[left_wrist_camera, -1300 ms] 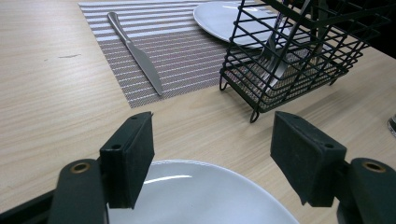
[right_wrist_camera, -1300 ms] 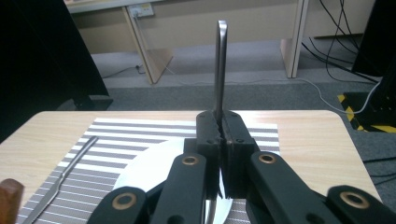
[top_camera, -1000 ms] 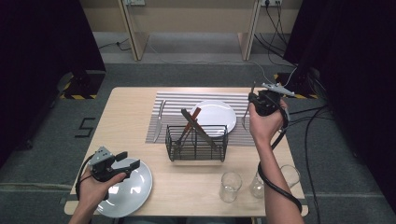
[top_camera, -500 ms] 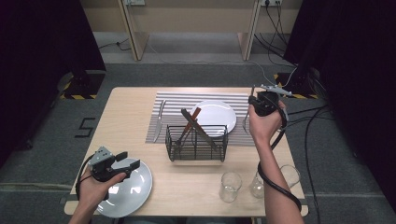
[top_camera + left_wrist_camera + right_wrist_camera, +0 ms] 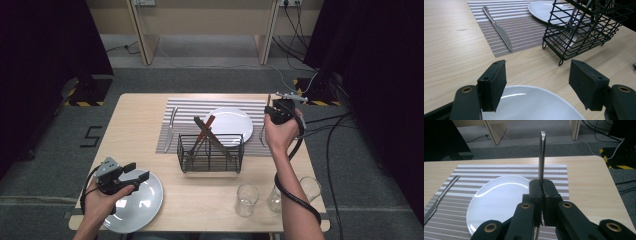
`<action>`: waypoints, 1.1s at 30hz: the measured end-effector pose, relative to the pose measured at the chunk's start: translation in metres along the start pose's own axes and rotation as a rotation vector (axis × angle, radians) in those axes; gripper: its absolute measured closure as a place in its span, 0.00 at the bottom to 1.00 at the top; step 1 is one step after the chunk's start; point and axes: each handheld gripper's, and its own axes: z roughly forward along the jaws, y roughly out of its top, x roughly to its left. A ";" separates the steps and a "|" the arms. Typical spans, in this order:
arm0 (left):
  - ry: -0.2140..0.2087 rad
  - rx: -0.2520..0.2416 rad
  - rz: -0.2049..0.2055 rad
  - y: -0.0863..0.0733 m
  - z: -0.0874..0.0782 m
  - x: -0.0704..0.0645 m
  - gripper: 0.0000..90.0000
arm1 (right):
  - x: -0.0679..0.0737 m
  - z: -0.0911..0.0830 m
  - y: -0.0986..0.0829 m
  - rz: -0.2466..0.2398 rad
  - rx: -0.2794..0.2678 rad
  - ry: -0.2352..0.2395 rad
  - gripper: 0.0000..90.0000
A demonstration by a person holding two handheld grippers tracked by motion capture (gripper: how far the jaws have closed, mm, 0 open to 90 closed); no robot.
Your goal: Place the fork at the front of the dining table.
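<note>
The fork stands pinched between the jaws of the right gripper, its handle rising straight up out of the clamp and its lower end passing down behind the black arms. In the high view the fork's tines hang below the person's right hand, over the right edge of the striped placemat, just beside the white plate that lies on that mat. The right gripper is held well above the table there, clamped tight on the fork.

The left gripper has its jaws spread wide apart with nothing between them, hovering over the near rim of a second white plate at the table's near left corner (the plate sits directly on the bare wood). In the high view the left gripper is well apart from the fork.

A table knife lies along the left side of the placemat. A black wire basket holding utensils stands at the mat's near edge. Three clear glasses stand near the table's right front.

The table is pale wood on grey carpet, with dark curtains at both sides.
</note>
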 end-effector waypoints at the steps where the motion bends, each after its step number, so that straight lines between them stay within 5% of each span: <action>1: 0.001 0.000 0.000 0.000 0.000 0.000 0.33 | 0.000 0.001 0.000 0.002 0.005 0.000 0.97; 33: -0.003 0.005 -0.004 -0.002 0.000 0.001 0.33 | -0.007 0.024 -0.004 0.026 0.082 -0.036 0.97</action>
